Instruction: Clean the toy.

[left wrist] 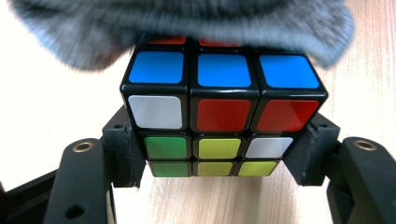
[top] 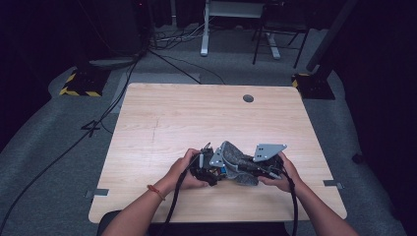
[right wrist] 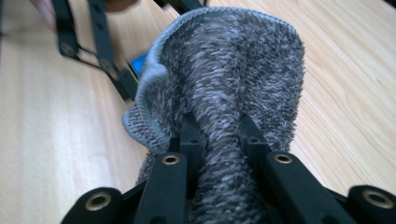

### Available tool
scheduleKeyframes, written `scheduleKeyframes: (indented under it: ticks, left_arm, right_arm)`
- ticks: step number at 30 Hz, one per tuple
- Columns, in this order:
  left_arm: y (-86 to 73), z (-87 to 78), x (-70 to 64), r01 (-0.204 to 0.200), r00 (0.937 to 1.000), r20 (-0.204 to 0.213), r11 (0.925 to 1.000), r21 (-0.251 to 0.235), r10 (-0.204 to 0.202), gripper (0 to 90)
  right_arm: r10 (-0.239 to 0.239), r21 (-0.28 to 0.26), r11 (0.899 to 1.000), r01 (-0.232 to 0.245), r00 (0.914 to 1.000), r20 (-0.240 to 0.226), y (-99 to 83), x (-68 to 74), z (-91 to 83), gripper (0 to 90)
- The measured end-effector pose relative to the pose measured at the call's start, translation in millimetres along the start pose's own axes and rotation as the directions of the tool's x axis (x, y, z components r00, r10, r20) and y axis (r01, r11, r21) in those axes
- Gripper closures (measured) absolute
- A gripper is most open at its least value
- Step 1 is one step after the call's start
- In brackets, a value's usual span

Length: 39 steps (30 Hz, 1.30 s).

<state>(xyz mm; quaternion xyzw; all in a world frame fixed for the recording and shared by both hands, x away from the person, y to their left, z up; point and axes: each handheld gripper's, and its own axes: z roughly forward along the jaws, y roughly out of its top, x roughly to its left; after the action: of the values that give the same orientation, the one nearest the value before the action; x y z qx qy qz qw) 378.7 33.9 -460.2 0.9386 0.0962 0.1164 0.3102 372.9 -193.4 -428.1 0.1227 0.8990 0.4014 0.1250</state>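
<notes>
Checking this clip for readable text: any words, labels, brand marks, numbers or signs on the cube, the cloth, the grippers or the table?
None can be read.
Puzzle cube in the left gripper: plain colour stickers, no logo or print.
Grey cloth in the right gripper: no tag or label.
Table: bare wood grain, no markings.

cube (left wrist: 223, 114) between left claw (left wrist: 219, 161) jaws | cloth (right wrist: 233, 93) draped over cube | both on table (top: 162, 118) near edge
</notes>
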Motion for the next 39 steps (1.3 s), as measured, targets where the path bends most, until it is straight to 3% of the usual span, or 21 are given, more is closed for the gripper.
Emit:
scheduleKeyframes:
  ticks: [6, 9, 19, 23, 27, 33, 36, 39]
  left_arm:
    - [6.9, 5.8, -5.0, -0.037, 0.9993, -0.007, 0.9993, 0.011, 0.037, 33.9]
    - [5.1, 4.9, -3.8, -0.025, 0.9996, -0.009, 0.9997, 0.007, 0.025, 33.9]
    - [-0.2, -6.0, -2.4, -0.009, 0.9999, -0.011, 0.9998, -0.017, 0.009, 33.9]
    - [0.9, -5.9, -2.8, -0.014, 0.9998, -0.011, 0.9997, -0.02, 0.014, 33.9]
    - [1.8, -3.0, -2.8, -0.018, 0.9998, -0.014, 0.9997, -0.019, 0.018, 33.9]
    - [5.2, 1.8, -6.5, -0.027, 0.9995, -0.014, 0.9996, -0.004, 0.027, 33.9]
    - [4.8, 1.3, -5.5, -0.025, 0.9996, -0.01, 0.9997, -0.009, 0.025, 33.9]
    - [4.0, -0.5, -5.8, -0.019, 0.9997, -0.014, 0.9998, -0.01, 0.019, 33.9]
  right_arm:
    - [-0.024, -0.031, 0.999, 0.022, 0.9985, -0.049, 15.0, 11.2, 6.0, 76.7]
    - [-0.042, -0.015, 0.999, 0.041, 0.9988, -0.024, 17.3, 13.0, 8.6, 76.7]
    - [0.023, 0.039, 0.999, -0.025, 0.9982, 0.055, -6.5, -7.8, 1.0, 76.8]
    - [0.03, 0.024, 0.999, -0.031, 0.9985, 0.045, -6.9, -8.0, -0.9, 76.8]
    - [-0.003, 0.005, 1.0, 0.002, 0.9992, 0.039, 4.4, 1.7, -0.8, 76.7]
    - [-0.022, -0.027, 0.999, 0.022, 0.9997, -0.005, 15.9, 14.3, 3.5, 76.5]
    - [-0.041, -0.02, 0.999, 0.042, 0.9991, 0.008, 17.6, 16.5, 4.8, 76.4]
    - [-0.03, -0.011, 0.999, 0.03, 0.9992, 0.027, 13.2, 11.4, 3.2, 76.4]
